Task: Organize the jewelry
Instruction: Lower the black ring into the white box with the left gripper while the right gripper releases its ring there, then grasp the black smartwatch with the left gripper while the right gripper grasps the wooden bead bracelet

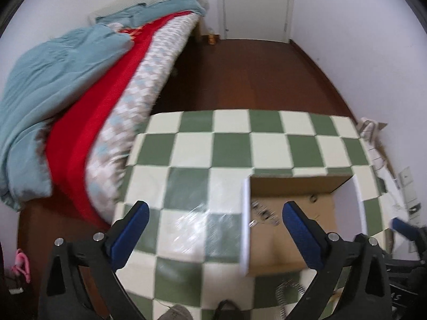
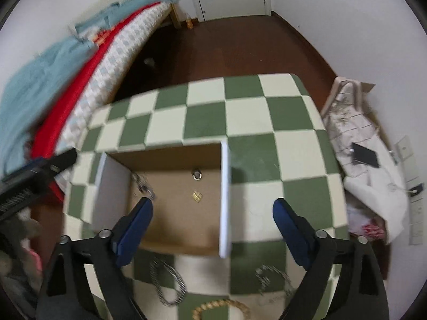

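Note:
An open cardboard box (image 2: 170, 216) with white walls sits on the green-and-cream checked table (image 2: 248, 112). Inside lie a silver ring (image 2: 197, 175), a small gold piece (image 2: 197, 195) and a silver chain (image 2: 142, 184). On the table in front of the box lie a silver bracelet (image 2: 166, 280), a silver chain (image 2: 272, 276) and a gold bracelet (image 2: 221, 308). My right gripper (image 2: 213, 213) is open above the box's near half. My left gripper (image 1: 216, 218) is open over the box's left wall (image 1: 245, 226); the box (image 1: 291, 229) and a clear plastic sheet (image 1: 192, 229) show there.
A bed (image 1: 80, 85) with blue, red and patterned covers stands left of the table. A brown wood floor (image 1: 248, 61) and a white door (image 1: 253, 2) lie beyond. A cluttered white cloth with a black device (image 2: 364, 157) sits at the right.

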Demonstrator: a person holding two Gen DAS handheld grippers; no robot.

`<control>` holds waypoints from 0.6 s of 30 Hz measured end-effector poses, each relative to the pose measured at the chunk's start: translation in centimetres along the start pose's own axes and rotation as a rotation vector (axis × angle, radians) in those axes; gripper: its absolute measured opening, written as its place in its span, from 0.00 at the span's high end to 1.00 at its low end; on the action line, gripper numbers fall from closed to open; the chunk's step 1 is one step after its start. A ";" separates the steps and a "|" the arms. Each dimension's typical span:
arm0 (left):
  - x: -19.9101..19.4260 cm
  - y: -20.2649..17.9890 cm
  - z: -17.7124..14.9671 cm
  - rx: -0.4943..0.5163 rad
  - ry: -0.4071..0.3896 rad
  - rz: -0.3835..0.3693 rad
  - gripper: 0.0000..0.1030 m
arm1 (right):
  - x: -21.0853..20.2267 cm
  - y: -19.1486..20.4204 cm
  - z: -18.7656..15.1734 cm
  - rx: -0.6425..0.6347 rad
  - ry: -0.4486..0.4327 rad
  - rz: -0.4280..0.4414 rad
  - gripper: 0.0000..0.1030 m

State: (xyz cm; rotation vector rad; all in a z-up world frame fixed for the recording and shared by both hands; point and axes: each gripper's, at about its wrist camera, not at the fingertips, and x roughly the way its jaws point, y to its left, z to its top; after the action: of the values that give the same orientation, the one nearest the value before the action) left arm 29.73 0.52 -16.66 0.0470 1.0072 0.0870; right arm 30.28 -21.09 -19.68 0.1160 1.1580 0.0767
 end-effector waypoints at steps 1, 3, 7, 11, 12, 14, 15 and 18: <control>-0.1 0.1 -0.6 0.003 -0.002 0.012 0.01 | 0.0 0.3 -0.5 -0.013 0.006 -0.024 0.06; -0.4 0.2 -1.8 0.009 -0.004 0.030 0.01 | -0.2 0.7 -1.3 -0.031 0.007 -0.053 0.01; -1.3 0.4 -3.6 0.004 0.004 0.046 0.01 | -1.1 1.5 -2.5 -0.052 -0.001 -0.085 0.01; -3.4 0.7 -4.7 0.001 -0.033 0.056 0.01 | -2.6 1.9 -3.3 -0.048 -0.024 -0.094 0.00; -3.9 0.8 -4.9 0.000 -0.041 0.058 0.01 | -3.0 2.0 -3.4 -0.050 -0.028 -0.096 0.00; -5.1 0.8 -5.2 0.004 -0.060 0.058 0.01 | -4.1 2.3 -3.7 -0.053 -0.042 -0.103 0.00; -5.8 0.8 -5.3 0.005 -0.072 0.060 0.01 | -4.8 2.4 -3.9 -0.056 -0.053 -0.108 0.00; -7.8 0.8 -5.6 0.011 -0.110 0.058 0.01 | -6.9 2.8 -4.4 -0.063 -0.089 -0.119 0.00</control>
State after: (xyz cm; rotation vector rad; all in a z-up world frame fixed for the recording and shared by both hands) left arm 20.84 0.53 -12.99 0.0901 0.8967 0.1305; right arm 23.51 -18.91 -14.80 -0.0053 1.0704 0.0023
